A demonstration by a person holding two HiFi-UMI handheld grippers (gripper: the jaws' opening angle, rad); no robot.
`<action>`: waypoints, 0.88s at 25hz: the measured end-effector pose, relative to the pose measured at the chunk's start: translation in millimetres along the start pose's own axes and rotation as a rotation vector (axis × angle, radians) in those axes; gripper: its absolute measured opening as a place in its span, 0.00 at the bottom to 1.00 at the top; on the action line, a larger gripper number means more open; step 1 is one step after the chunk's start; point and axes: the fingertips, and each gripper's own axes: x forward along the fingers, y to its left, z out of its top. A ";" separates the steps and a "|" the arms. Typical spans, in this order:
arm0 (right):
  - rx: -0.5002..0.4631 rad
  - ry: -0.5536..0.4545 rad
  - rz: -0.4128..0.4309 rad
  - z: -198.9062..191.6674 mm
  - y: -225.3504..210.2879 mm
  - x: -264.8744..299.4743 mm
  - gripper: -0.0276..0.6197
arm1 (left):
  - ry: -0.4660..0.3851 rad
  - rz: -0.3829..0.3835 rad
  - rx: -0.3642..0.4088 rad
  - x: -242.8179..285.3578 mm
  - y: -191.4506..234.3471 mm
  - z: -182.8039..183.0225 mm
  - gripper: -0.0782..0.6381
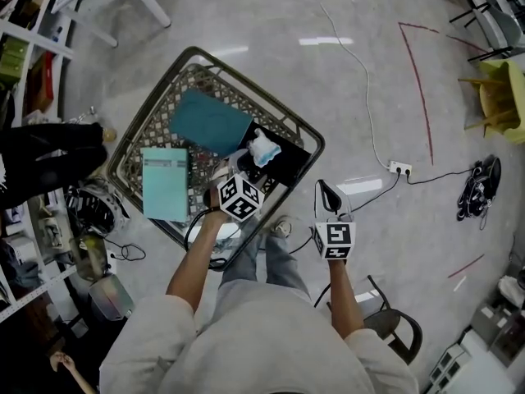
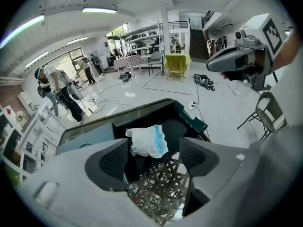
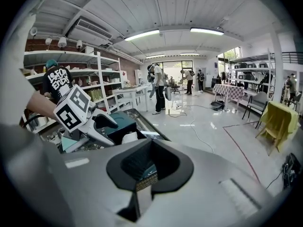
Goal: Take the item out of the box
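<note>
Two hand-held tongs work over a woven lattice basket with a dark rim [image 1: 131, 130] that stands on a pale, glossy grey floor [image 1: 271, 23]. The left tongs [image 1: 248, 173] [image 2: 155, 156] hang released above the basket's near corner, pads wide apart and pressing on nothing. Just beyond them the crumpled white and blue soft packet [image 1: 264, 148] [image 2: 148, 141] lies inside an open black box [image 1: 287, 161] set against the basket's right side. The right tongs [image 1: 329, 197] [image 3: 149, 167] are clenched on nothing, held out over bare floor to the right of the basket.

Beside the black box, a dark teal flat box [image 1: 209, 121] leans across the basket's middle, and a pale teal flat box [image 1: 166, 184] lies near its left edge.

A thin red line [image 1: 420, 89] runs across the floor, and a white cable trails to a white power strip [image 1: 399, 168]. Cluttered shelving [image 1: 25, 56] lines the left wall. A yellow-covered piece of furniture [image 1: 502, 97] [image 3: 279, 119] stands at the far right, and a dark folding chair [image 1: 394, 322] sits behind the person. The room is a long white hall with strip lights [image 3: 142, 34] overhead, white racks [image 3: 90, 79], and several people standing well away.
</note>
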 end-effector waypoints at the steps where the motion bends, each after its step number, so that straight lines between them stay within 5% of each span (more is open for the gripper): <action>1: 0.000 0.002 -0.004 -0.1 -1.3 -0.5 0.04 | 0.005 0.000 0.002 2.3 0.4 0.9 0.60; 22: 0.014 0.021 -0.010 -10.9 -10.7 -6.1 0.04 | 0.165 -0.023 0.019 67.0 13.0 -1.8 0.60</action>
